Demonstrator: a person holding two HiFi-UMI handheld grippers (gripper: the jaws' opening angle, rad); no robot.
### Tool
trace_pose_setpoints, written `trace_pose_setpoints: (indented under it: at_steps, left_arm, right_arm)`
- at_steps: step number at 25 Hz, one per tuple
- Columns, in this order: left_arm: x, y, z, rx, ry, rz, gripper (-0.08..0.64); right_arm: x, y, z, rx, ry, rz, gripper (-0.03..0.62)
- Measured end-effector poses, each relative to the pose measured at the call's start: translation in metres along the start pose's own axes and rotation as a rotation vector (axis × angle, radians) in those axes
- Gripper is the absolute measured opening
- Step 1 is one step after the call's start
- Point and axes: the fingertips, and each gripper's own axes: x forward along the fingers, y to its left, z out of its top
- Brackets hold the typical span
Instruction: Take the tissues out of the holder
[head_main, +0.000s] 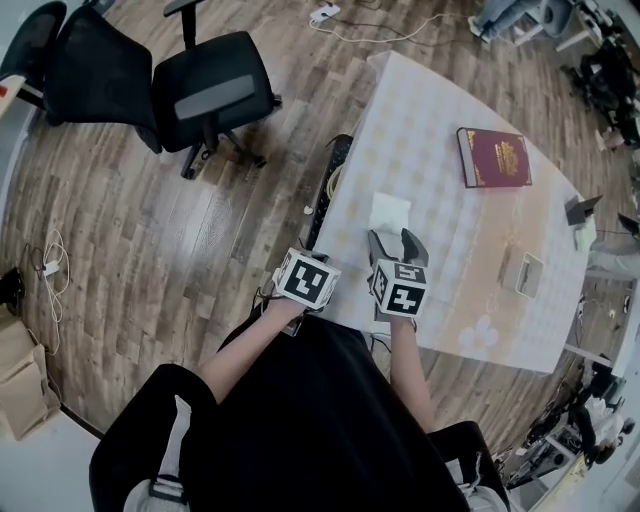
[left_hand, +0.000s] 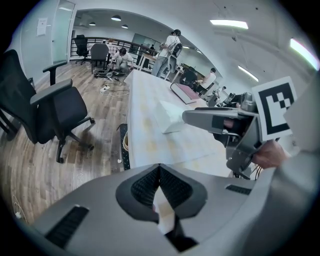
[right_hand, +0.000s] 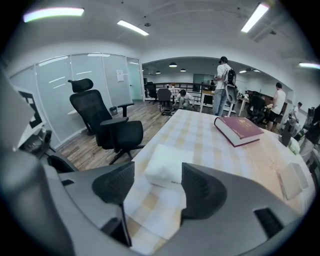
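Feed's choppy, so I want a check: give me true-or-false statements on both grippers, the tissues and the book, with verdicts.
1. The right gripper is open. True.
2. The right gripper holds the tissues. False: they lie on the table ahead of its jaws, ungripped.
3. The book lies on the table. True.
4. The left gripper is wide open. False: its jaws are shut on a white scrap.
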Motion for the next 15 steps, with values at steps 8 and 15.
trace_pose_setpoints:
  at_steps: [8, 15]
  left_arm:
    - [0.002, -0.013, 0.004, 0.016, -0.013, 0.013, 0.0]
    - [0.007, -0.034, 0.005, 0.047, -0.04, 0.043, 0.0]
  right_arm:
    - [-0.026, 0.012, -0.015, -0.004, -0.003, 0.094, 0.114]
    - [-0.046, 0.013, -0.028, 0.036, 0.007, 0.148, 0.025]
